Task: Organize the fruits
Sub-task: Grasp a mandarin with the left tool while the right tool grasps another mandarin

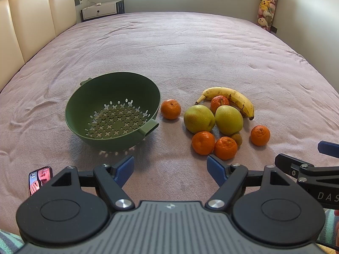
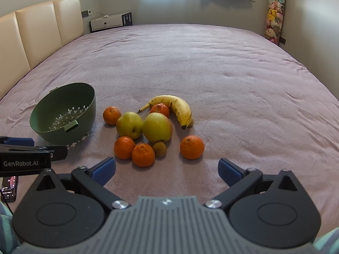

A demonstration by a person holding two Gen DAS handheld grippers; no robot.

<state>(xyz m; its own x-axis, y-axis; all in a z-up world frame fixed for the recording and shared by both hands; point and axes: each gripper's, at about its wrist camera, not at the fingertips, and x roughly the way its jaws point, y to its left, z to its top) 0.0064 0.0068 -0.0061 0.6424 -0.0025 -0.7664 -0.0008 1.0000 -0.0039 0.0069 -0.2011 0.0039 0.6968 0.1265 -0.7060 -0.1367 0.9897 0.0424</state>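
Observation:
A green colander [image 1: 84,124] [image 2: 40,127] lies tilted on the pink bedspread, with nothing in it. To its right lies a cluster of fruit: a banana [image 1: 231,97] [image 2: 175,105], two green apples [image 1: 198,118] [image 2: 156,127], several tangerines [image 1: 170,109] [image 2: 191,147] and a small brown fruit [image 1: 236,137] [image 2: 159,148]. My left gripper [image 1: 170,168] is open and holds nothing, hovering in front of the colander and the fruit. My right gripper [image 2: 167,169] is open too, just short of the nearest tangerines [image 2: 143,154].
The wide bed [image 1: 190,48] stretches beyond the fruit, with a cream headboard [image 1: 31,21] at the left. A phone [image 1: 40,178] [image 2: 8,187] lies on the bedspread at the near left. A nightstand [image 1: 101,10] and a stack of plush toys [image 1: 267,4] stand by the far wall.

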